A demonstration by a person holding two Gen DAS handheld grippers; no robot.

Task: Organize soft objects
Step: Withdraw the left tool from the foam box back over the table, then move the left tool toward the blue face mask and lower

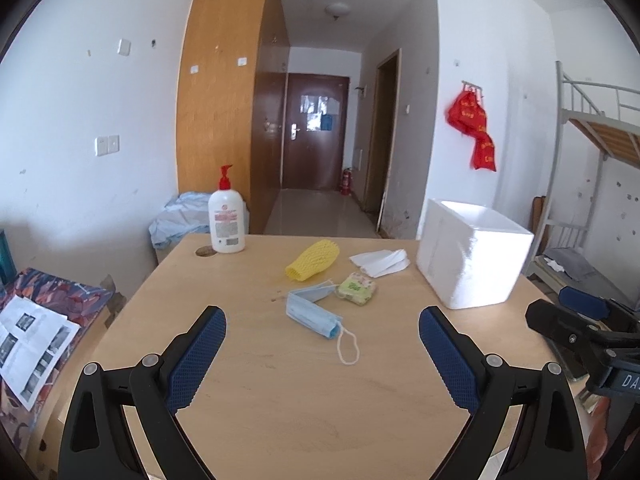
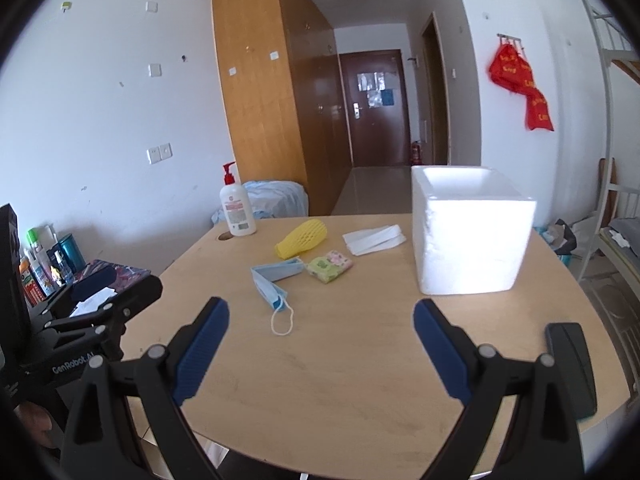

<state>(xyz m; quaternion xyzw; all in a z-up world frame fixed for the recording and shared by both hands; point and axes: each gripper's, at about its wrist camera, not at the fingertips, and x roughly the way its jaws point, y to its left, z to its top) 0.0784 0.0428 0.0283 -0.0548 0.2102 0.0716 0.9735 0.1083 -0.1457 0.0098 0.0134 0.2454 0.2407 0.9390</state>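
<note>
- A folded blue face mask (image 1: 312, 314), white ear loop trailing, lies mid-table (image 1: 280, 380).
- Behind it: a yellow foam net sleeve (image 1: 313, 260), a small floral tissue pack (image 1: 357, 288), and folded white cloth (image 1: 380, 262).
- A white foam box (image 1: 472, 256) stands right of them, open-topped.
- The left gripper (image 1: 322, 336) and right gripper (image 2: 321, 330) hover with jaws spread, empty.

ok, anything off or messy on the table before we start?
Nothing damaged or spilled. The blue face mask lies crumpled with one ear loop trailing loose; yellow foam net, tissue pack and white sheets lie scattered beside the foam box.
</note>
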